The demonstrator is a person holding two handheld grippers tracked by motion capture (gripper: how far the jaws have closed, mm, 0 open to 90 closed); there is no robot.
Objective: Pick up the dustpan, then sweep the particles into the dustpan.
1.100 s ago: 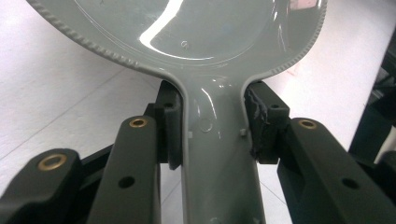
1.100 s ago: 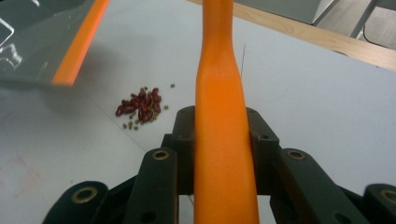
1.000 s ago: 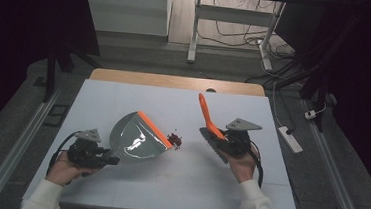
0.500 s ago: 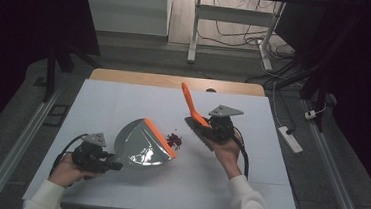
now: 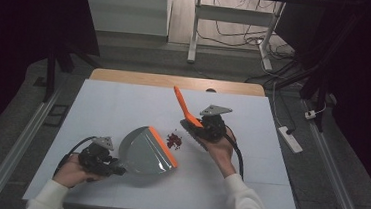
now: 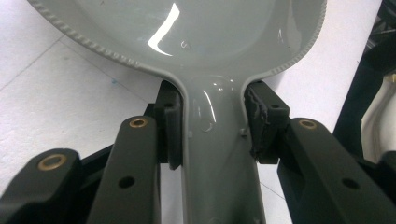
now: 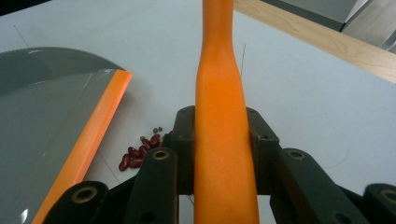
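My dustpan [image 5: 145, 151] has turned since a second ago; its orange lip now faces the beans [image 5: 174, 139]. My left gripper [image 5: 113, 168] clamps its handle. My right gripper [image 5: 197, 128], clamping the brush [image 5: 182, 104], has closed in. Sweeping can begin.

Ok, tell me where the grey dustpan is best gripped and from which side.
Grip the dustpan by its narrow handle neck, coming from the person's side, opposite the orange lip. The neck is slim enough for two jaws, while the pan flares wide. The left hand-held gripper holds it just so, lip toward the beans.
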